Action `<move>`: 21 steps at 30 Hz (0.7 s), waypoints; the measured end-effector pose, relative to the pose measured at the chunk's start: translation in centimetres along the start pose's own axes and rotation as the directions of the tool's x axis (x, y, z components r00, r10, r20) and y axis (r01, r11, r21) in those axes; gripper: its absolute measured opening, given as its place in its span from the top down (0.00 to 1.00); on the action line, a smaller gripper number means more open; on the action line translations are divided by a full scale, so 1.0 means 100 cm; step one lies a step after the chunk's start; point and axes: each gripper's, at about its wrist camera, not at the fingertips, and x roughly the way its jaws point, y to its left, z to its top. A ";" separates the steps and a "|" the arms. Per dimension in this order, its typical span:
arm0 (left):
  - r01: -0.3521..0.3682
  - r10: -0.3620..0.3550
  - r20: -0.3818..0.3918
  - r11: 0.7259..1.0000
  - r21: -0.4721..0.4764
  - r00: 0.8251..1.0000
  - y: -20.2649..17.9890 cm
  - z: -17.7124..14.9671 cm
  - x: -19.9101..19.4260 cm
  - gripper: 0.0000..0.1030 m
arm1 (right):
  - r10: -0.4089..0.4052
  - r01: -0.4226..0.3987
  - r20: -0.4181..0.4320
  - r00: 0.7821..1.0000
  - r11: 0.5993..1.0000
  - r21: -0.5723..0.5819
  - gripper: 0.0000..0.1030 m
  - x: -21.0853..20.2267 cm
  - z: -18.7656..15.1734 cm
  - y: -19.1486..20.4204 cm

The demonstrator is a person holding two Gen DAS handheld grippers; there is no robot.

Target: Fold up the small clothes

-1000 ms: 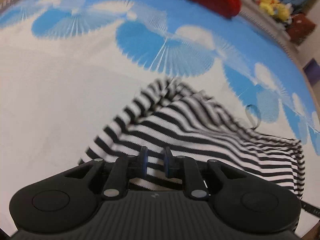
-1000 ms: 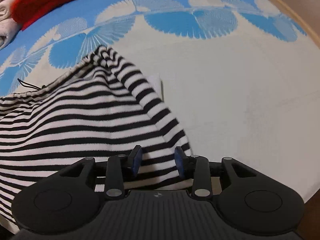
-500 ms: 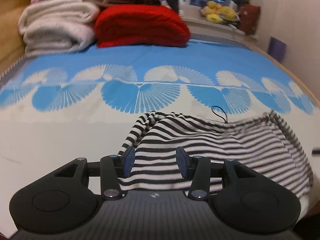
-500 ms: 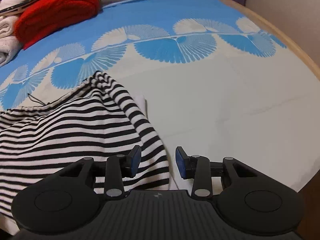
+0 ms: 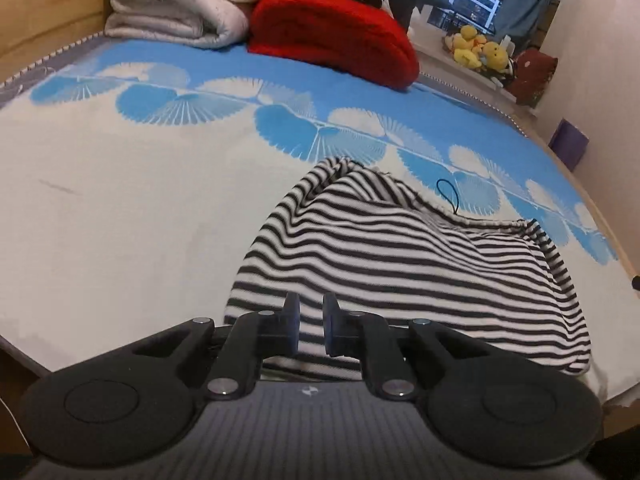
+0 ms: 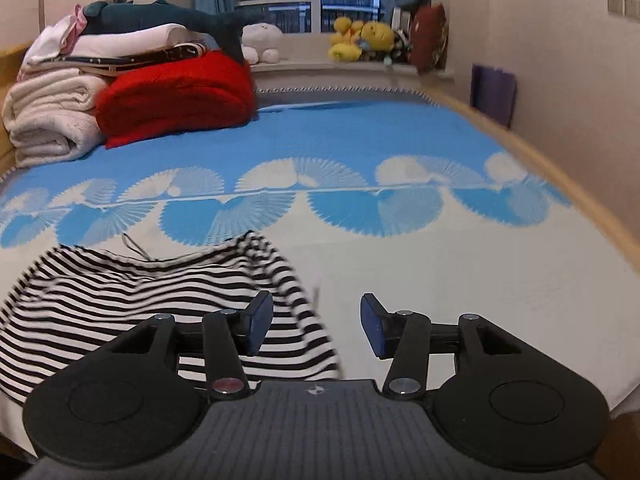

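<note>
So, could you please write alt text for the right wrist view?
The right gripper hangs open above a bed, beside a rumpled striped garment on its left. Folded white blankets and a red blanket sit at the far end.

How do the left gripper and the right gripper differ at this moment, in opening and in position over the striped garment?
The left gripper has its fingers close together, with only a narrow gap; the right gripper is wide open. The left gripper sits over the near edge of the striped garment; whether it pinches the cloth cannot be told. The right gripper holds nothing and sits at the garment's right edge. Both are black with blue pads.
</note>
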 end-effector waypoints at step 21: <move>-0.019 -0.103 -0.270 0.910 -0.414 0.957 0.031 -0.021 0.070 0.43 | -0.052 0.058 -0.057 0.997 0.994 0.096 0.51 0.007 -0.019 -0.054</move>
